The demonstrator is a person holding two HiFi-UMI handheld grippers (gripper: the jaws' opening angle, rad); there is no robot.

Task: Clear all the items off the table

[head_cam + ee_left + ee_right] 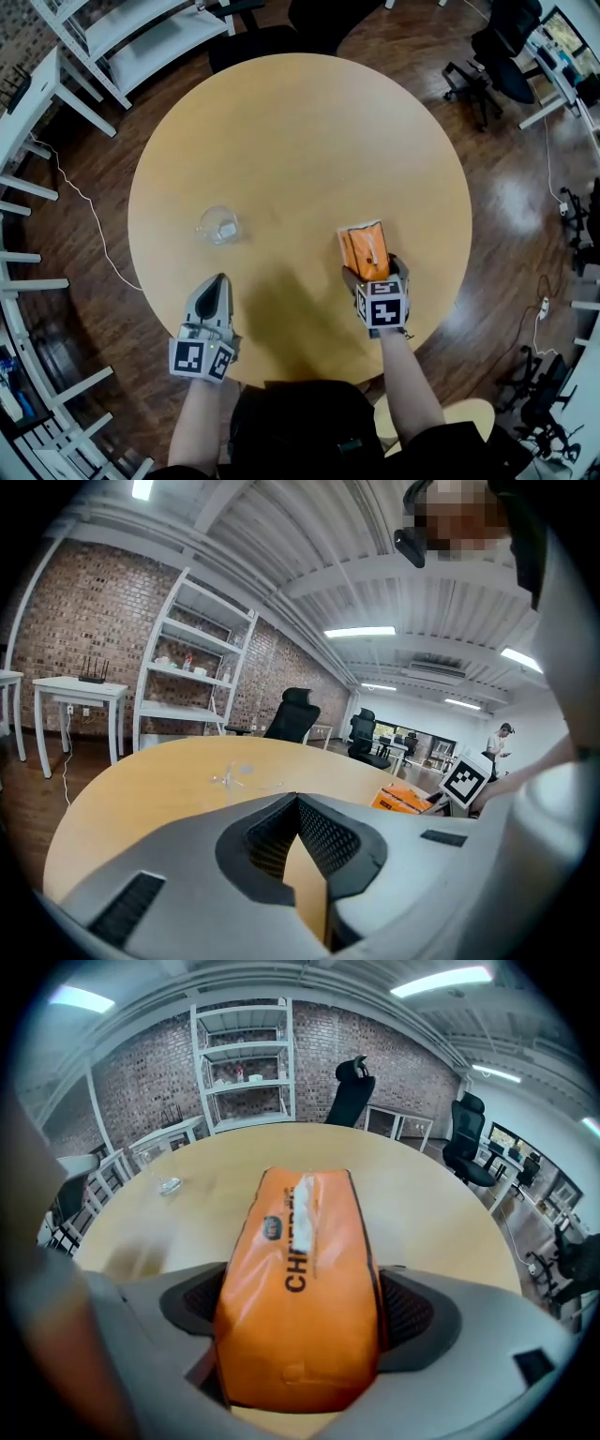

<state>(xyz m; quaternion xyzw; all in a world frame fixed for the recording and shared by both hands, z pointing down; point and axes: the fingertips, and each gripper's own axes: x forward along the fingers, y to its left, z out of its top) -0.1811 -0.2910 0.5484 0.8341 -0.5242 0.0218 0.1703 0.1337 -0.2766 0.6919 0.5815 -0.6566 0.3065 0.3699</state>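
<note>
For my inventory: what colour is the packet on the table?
The soft plastic packet is orange with dark lettering; best seen in the right gripper view.

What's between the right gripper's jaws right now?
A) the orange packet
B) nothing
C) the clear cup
A: the right gripper view shows the orange packet lying between the jaws of the right gripper; the clear cup stands apart, further left on the table.

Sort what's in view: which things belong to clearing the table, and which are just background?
Job: orange packet, between the right hand-held gripper's jaws; clear cup; table.
Background: white shelves; office chairs.
</note>
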